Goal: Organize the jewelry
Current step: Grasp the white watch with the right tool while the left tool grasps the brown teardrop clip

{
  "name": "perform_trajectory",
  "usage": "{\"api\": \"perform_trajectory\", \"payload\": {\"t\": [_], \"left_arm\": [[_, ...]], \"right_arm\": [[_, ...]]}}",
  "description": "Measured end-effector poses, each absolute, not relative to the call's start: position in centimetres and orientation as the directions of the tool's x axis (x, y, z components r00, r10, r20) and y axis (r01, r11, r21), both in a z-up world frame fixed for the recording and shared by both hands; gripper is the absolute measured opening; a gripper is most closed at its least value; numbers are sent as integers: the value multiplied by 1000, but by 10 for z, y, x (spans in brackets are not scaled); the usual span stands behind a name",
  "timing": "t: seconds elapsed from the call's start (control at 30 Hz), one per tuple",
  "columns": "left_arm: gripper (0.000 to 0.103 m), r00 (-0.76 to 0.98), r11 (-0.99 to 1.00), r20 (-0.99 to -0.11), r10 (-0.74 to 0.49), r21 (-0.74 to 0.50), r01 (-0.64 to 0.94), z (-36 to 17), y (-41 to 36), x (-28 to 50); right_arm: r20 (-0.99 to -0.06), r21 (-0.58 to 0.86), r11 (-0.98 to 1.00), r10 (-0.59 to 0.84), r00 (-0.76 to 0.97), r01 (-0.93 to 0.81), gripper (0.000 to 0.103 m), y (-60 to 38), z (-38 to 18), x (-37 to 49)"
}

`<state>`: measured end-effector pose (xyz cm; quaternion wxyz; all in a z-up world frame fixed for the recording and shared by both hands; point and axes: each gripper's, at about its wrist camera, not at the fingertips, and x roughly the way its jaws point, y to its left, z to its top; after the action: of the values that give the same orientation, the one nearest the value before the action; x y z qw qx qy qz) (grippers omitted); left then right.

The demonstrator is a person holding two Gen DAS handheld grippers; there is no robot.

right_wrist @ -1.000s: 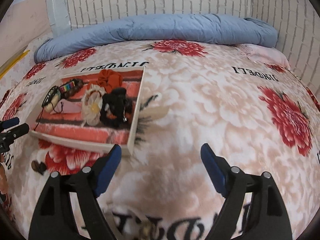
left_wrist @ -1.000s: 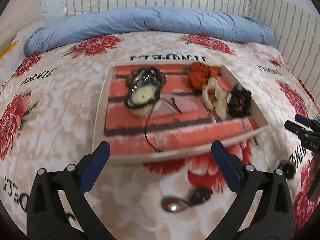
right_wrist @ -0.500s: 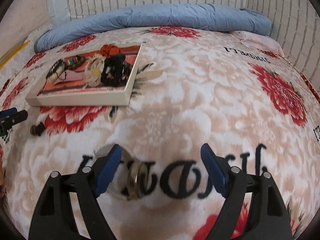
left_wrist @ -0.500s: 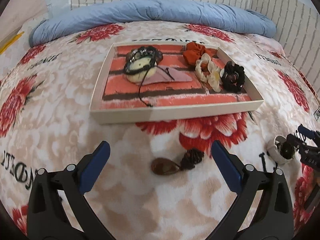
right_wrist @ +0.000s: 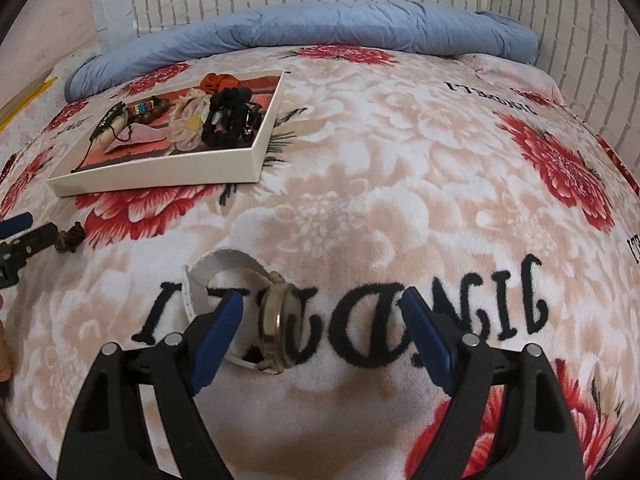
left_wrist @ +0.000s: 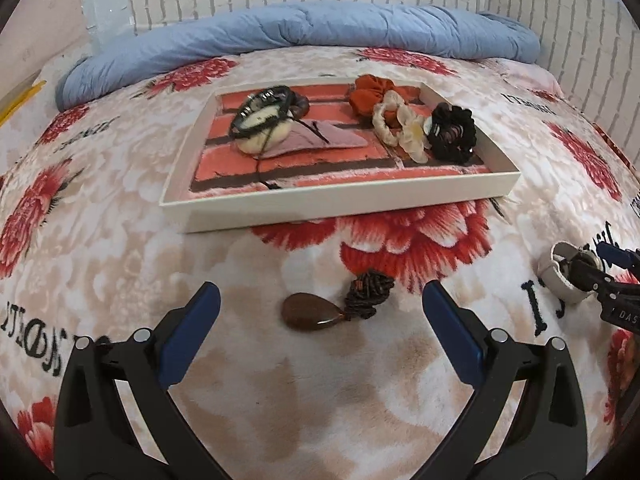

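Both grippers are tilted steeply down toward a flowered blanket (left_wrist: pixel 120 216) on a bed; the tray (left_wrist: pixel 340 204) is taken as landmark.

Left gripper (left_wrist: pixel 320 324): held low over the blanket, on the near side of the tray, pointing toward it. Its blue-padded fingers (left_wrist: pixel 188 336) are spread wide, w/ nothing pinched. A brown teardrop pendant (left_wrist: pixel 312 314) w/ a bunched dark bead cord is seen lying on the blanket btwn the tips, near the tray's front wall, touched by neither pad.

Right gripper (right_wrist: pixel 324 332): held near the tray's front right corner, further out on the blanket, over black lettering. Fingers (right_wrist: pixel 216 332) are spread wide, not pressed on anything. A watch (right_wrist: pixel 276 324) w/ a white strap is seen standing on edge btwn them; its strap loop lies right at the left pad, but contact can't be told. From the left wrist view the same watch (left_wrist: pixel 560 276) is seen partly behind the right gripper's tips, off the tray's right end.

In the tray, from left to right: a cream round piece wrapped w/ a dark cord (left_wrist: pixel 262 128), a pink cloth (left_wrist: pixel 320 140), an orange scrunchie (left_wrist: pixel 370 94), a cream scrunchie (left_wrist: pixel 396 126), a black scrunchie (left_wrist: pixel 454 132). A blue quilt (left_wrist: pixel 304 32) is rolled along the far side of the tray, by a white brick wall.
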<state>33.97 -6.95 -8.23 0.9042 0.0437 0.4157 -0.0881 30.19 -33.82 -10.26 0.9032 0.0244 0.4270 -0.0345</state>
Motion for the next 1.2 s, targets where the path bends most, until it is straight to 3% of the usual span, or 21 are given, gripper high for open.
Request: {"api": "perform_trajectory", "payload": {"t": [0.1, 0.33, 0.57, 0.63, 0.83, 1.03, 1.2], "left_arm": [[97, 644, 979, -756, -118, 22, 205, -87, -74, 340], [75, 629, 967, -763, -148, 22, 254, -97, -85, 346], [63, 617, 966, -772, -154, 12, 256, -103, -86, 354], [51, 614, 968, -773, -156, 5, 252, -104, -86, 356], [32, 603, 958, -778, -173, 10, 288, -107, -93, 357], [28, 604, 950, -779, -168, 36, 311, -109, -98, 349], [24, 606, 949, -777, -172, 36, 315, -109, -97, 347]], "right_arm": [[-781, 24, 996, -33, 623, 83, 80, -340, -108, 304], [-788, 33, 996, -27, 615, 86, 80, -341, -113, 307], [-790, 25, 996, -35, 612, 90, 79, -341, -115, 311], [-790, 24, 996, -37, 612, 92, 79, -341, -115, 312], [-793, 31, 995, -31, 609, 92, 78, -341, -115, 313], [-793, 30, 995, -33, 609, 94, 78, -341, -116, 314], [-789, 33, 995, -33, 613, 95, 70, -342, -116, 313]]}}
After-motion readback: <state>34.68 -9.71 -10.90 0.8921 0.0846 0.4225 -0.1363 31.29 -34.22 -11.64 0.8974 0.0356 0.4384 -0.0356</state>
